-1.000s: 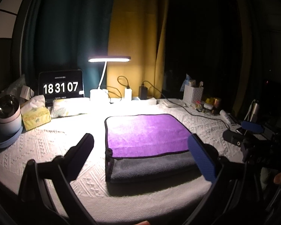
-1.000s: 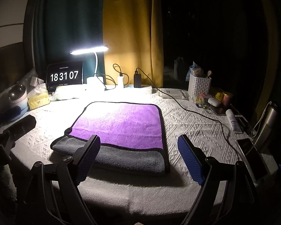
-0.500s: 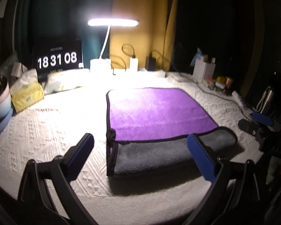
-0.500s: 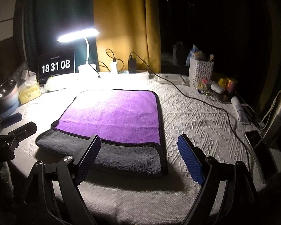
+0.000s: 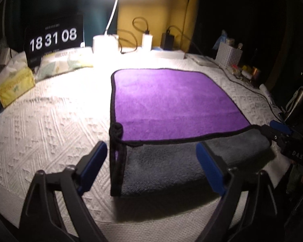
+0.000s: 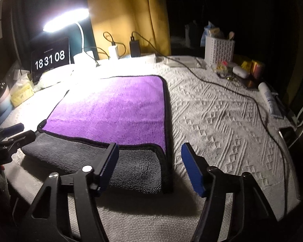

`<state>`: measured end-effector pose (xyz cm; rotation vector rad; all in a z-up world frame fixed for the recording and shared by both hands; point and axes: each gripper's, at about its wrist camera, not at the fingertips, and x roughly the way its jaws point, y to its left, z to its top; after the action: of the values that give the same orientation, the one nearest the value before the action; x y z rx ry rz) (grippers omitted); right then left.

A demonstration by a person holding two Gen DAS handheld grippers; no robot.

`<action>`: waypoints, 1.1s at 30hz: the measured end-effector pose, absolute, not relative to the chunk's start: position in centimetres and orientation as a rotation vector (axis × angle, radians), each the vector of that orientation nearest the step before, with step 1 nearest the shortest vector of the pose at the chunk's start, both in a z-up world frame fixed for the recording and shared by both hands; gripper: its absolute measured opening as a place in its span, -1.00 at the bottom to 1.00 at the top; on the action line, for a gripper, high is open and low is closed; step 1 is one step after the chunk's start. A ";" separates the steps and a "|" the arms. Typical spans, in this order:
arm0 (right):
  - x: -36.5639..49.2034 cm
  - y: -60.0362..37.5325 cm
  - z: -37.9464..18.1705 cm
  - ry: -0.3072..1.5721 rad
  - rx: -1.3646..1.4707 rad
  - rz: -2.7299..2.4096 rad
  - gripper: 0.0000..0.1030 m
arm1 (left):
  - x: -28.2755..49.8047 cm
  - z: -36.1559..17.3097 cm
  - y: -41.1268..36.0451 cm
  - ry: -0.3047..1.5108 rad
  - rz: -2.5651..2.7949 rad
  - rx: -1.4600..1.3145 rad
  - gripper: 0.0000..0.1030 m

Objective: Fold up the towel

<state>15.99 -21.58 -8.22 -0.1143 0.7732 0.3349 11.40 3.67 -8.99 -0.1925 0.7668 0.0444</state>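
Plush purple-and-grey towel [image 5: 171,104], lying mid-frame on the white bedspread [image 5: 50,125], looks soft, light and floppy, best pinched at its near corners by the gaping left gripper [image 5: 149,167] and right gripper [image 6: 149,165].

Plush purple-and-grey cloth towel [image 5: 171,102], rough woven white bedspread [image 5: 50,125], matt blue pads on black plastic fingers [image 6: 109,165]

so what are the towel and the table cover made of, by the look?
Towel: looks like plush microfibre, matte fuzzy pile, purple face, grey reverse, black stitched edging. Table cover: looks like woven cotton, off-white, with raised geometric ridges; the exact fibre can't be told.
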 end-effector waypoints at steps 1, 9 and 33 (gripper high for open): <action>16.2 -21.7 -8.5 0.784 -0.108 0.339 0.13 | 11.7 -9.3 3.9 0.783 0.047 -0.208 0.69; 17.2 -22.0 -9.9 0.842 -0.089 0.350 -0.16 | 12.4 -10.7 4.7 0.853 0.067 -0.249 0.19; 16.6 -21.2 -7.8 0.763 -0.170 0.343 -0.88 | 11.2 -9.5 5.1 0.801 0.115 -0.229 -0.84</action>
<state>16.65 -21.23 -7.83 -0.1703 0.7626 0.3432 11.19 5.12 -9.45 -0.2293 0.8005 0.1149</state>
